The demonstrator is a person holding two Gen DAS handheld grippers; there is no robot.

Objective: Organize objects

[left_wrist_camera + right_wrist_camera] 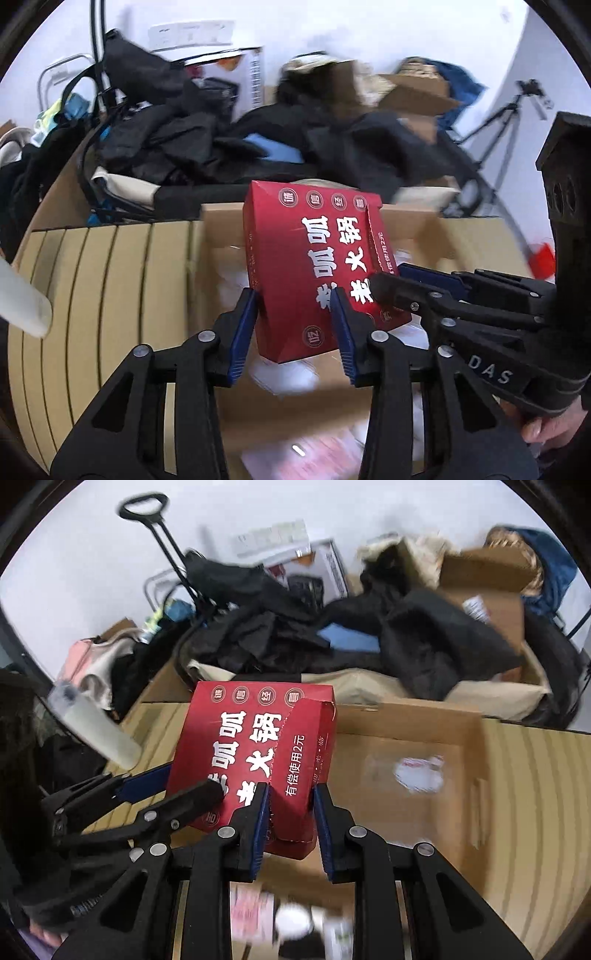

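Red box [314,266] held above open cardboard carton [221,236], pinched by left gripper [295,325] at near left edge, right gripper [290,812] clamped on torn flap side. Both grips best kept level, box lowered squarely into carton, releases made together.

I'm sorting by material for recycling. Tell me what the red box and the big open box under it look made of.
Red box: thin printed paperboard with a slight sheen, judging by its creased folds and the torn perforated flap.

Open box: plain brown corrugated cardboard, matte and unprinted; its flaps show parallel ridges.

Both grippers, left and right, close their jaws on the red box.
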